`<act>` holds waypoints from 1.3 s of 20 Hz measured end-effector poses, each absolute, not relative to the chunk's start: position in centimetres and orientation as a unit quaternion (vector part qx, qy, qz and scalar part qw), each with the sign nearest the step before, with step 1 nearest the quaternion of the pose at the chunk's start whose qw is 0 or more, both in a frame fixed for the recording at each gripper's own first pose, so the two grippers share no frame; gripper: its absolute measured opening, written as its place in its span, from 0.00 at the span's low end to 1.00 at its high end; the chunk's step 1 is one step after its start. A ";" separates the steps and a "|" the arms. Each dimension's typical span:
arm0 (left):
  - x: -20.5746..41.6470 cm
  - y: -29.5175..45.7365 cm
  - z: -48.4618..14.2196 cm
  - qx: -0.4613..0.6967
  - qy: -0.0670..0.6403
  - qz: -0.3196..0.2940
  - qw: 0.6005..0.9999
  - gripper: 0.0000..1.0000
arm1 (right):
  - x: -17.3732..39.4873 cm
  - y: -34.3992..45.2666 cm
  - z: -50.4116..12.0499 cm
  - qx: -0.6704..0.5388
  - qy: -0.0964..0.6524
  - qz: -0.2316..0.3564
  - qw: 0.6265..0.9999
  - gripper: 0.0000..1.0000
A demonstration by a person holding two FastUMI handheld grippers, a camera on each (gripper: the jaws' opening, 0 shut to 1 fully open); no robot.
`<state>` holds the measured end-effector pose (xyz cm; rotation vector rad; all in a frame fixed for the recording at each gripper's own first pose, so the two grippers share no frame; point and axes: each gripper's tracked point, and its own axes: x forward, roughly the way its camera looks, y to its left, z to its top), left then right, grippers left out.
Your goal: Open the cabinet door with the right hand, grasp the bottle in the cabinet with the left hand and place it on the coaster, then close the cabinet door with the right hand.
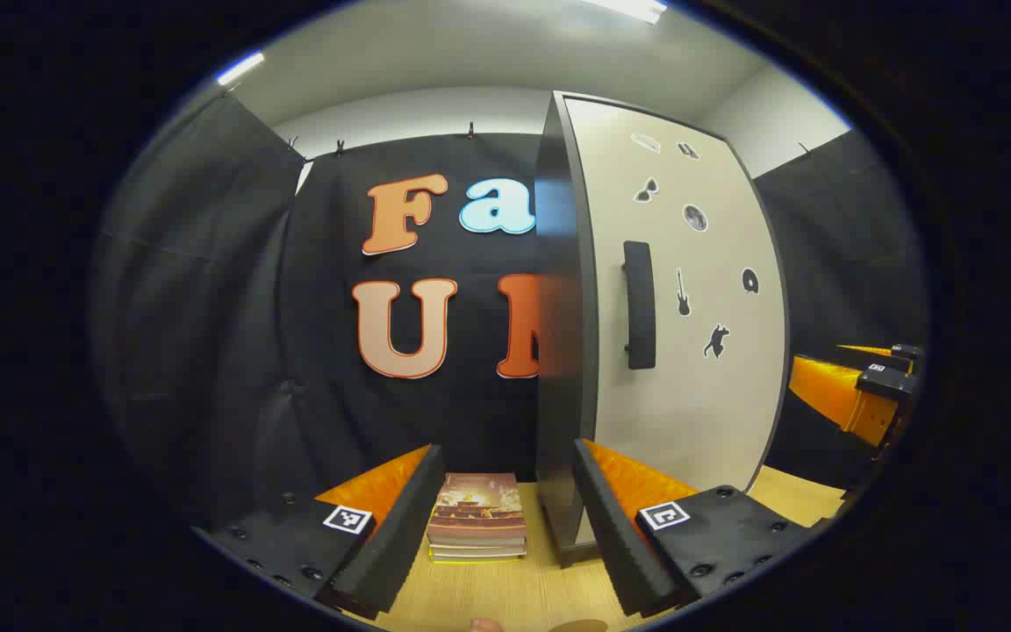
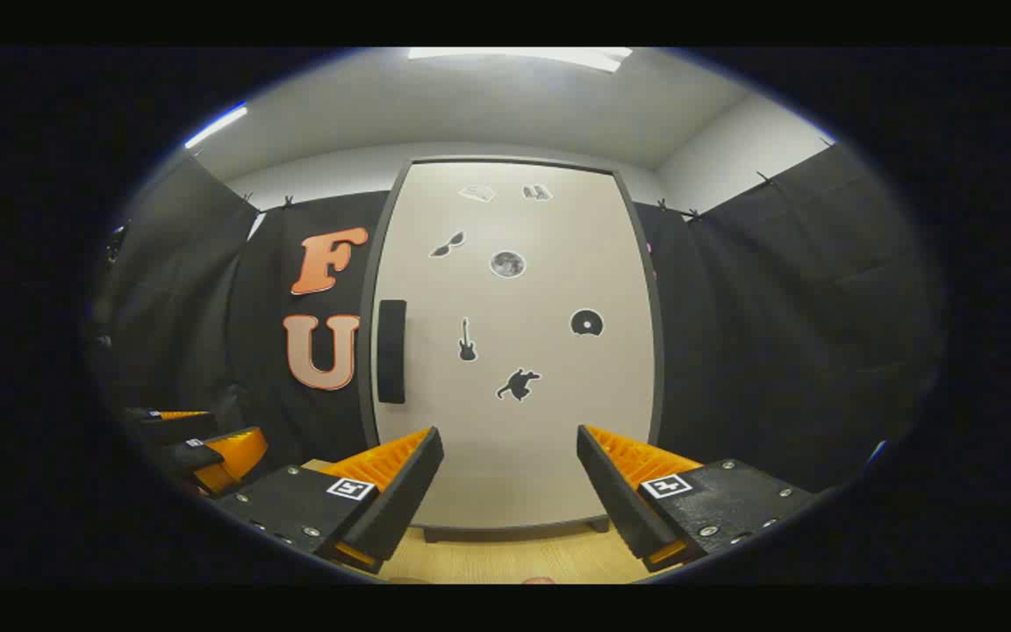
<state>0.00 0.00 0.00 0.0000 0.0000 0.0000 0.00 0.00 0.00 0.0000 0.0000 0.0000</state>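
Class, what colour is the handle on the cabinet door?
Black: the handle is a dark vertical bar on the pale cabinet door, clearest in the left gripper view.

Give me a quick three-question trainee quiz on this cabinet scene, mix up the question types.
1. True or false: the tall cream cabinet door with black stickers is shut.
2. Which side of that door, in the right gripper view, carries the black bar handle? A) left B) right
3. In the left gripper view, what lies on the light wooden table between the left gripper fingers?

Key:
1. True
2. A
3. A stack of books; both that gripper and the right gripper are open, holding nothing.
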 end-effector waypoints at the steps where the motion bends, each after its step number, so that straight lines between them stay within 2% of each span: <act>1: 0.0 -0.1 0.2 -0.007 0.000 -0.006 1.000 0.95 | 0.0 -0.2 -0.2 -0.008 0.004 -0.005 1.000 0.94; 11: 1.4 0.4 0.1 0.001 -0.009 -0.002 1.000 0.95 | 1.2 0.4 -1.4 -0.062 0.026 -0.015 0.998 0.95; 17: 2.1 0.3 -1.2 -0.015 0.013 0.000 1.000 0.95 | 2.3 1.1 -0.9 -0.066 0.020 -0.005 0.998 0.94; 26: 2.4 1.6 -0.5 -0.009 0.011 -0.001 1.000 0.95 | 6.2 7.5 1.3 -0.049 0.006 0.061 0.997 0.95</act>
